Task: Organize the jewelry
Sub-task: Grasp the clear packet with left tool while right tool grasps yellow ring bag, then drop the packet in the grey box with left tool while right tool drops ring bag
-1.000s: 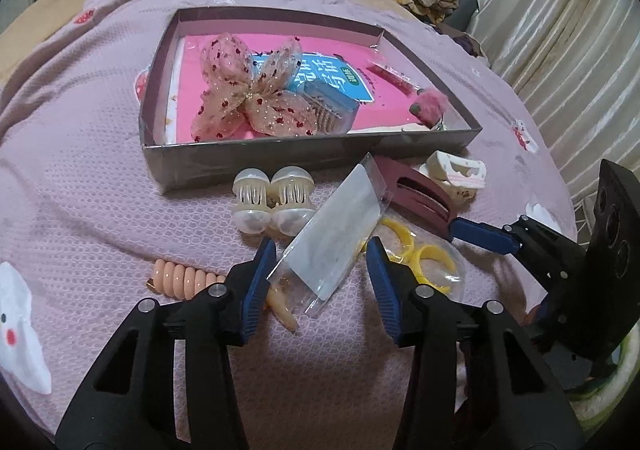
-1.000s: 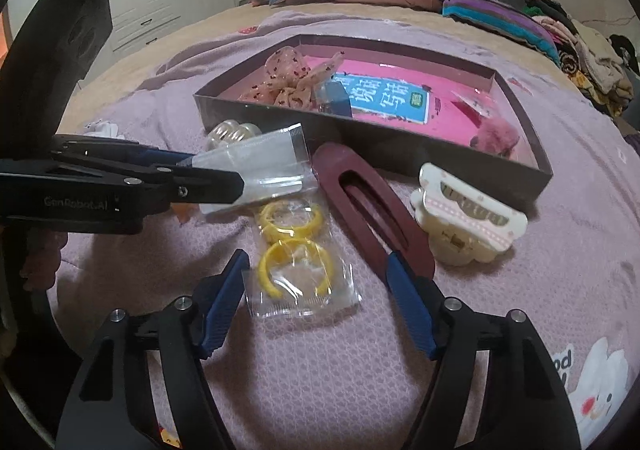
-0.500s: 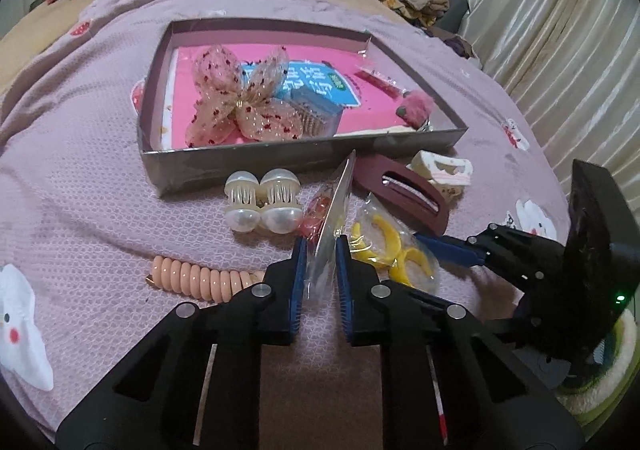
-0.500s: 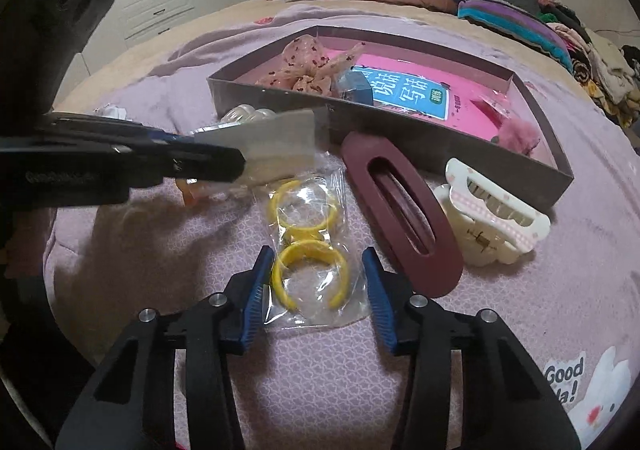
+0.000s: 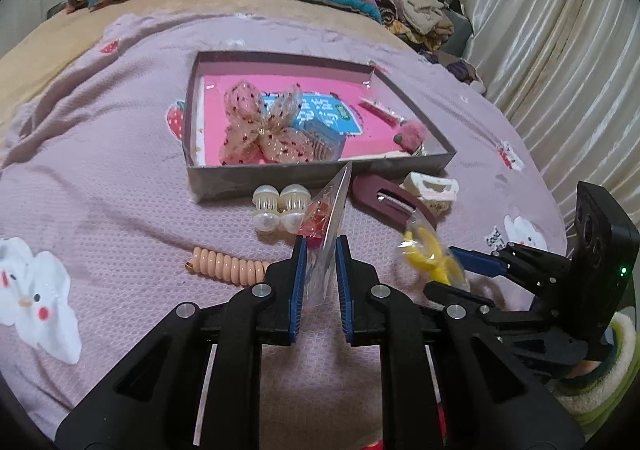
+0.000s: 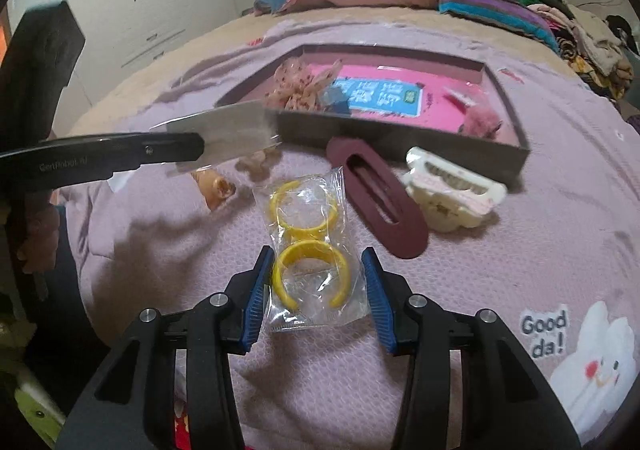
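Note:
My left gripper (image 5: pixel 320 246) is shut on a clear plastic packet (image 5: pixel 330 226) with red beads inside and holds it edge-up above the bed; the packet also shows in the right wrist view (image 6: pixel 236 134). My right gripper (image 6: pixel 318 262) is shut on a clear bag of yellow rings (image 6: pixel 310 246) and lifts it; the bag also shows in the left wrist view (image 5: pixel 428 254). The grey tray (image 5: pixel 312 174) with a pink bottom lies ahead, holding a sheer bow (image 5: pixel 260 126).
On the purple blanket lie a maroon oval clip (image 6: pixel 376 194), a cream claw clip (image 6: pixel 452 190), two pearl claw clips (image 5: pixel 280 206) and a peach coil hair tie (image 5: pixel 224 262). Folded clothes are piled at the far edge (image 5: pixel 400 6).
My left gripper closed on the clear packet and lifted it upright. My right gripper closed on the yellow rings bag and raised it off the blanket.

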